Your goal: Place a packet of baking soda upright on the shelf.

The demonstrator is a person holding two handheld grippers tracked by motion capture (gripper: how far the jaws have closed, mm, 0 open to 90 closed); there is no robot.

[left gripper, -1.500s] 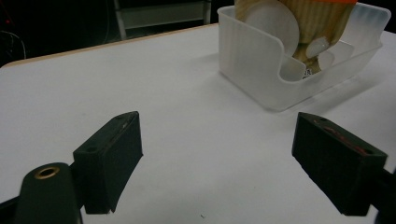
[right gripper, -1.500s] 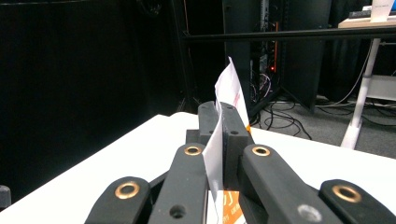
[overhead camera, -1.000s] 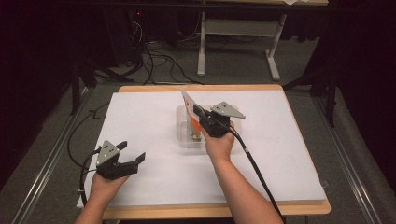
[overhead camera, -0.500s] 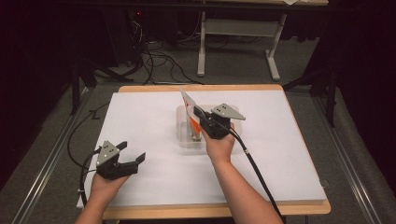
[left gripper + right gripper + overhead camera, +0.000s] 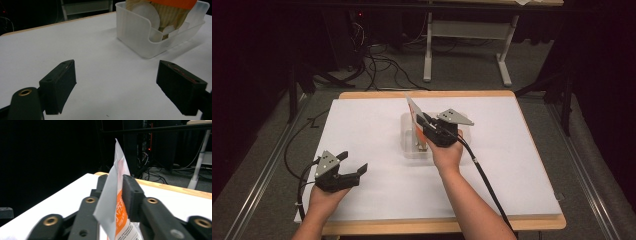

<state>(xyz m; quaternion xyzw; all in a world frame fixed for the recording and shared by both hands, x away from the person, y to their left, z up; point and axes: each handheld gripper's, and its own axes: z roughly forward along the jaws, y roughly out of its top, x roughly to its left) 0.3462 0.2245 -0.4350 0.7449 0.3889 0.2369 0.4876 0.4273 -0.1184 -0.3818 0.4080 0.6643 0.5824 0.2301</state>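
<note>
The packet [image 5: 113, 202] looks light, thin and floppy, w/ a slick printed skin, so it'll likely bend or slip if pinched too near its tip; best hold is the flat upper part, which is where the right hand-held gripper [image 5: 428, 131] is clamped on it now. Packet stands near upright, top tilted away, its lower end down in the clear bin [image 5: 140, 37] at mid table [image 5: 512, 165], right between the 2 black jaws. Left hand-held gripper [image 5: 354, 165] sits w/ jaws apart, holding nothing, well apart from bin & packet at the near-left of the table.
</note>
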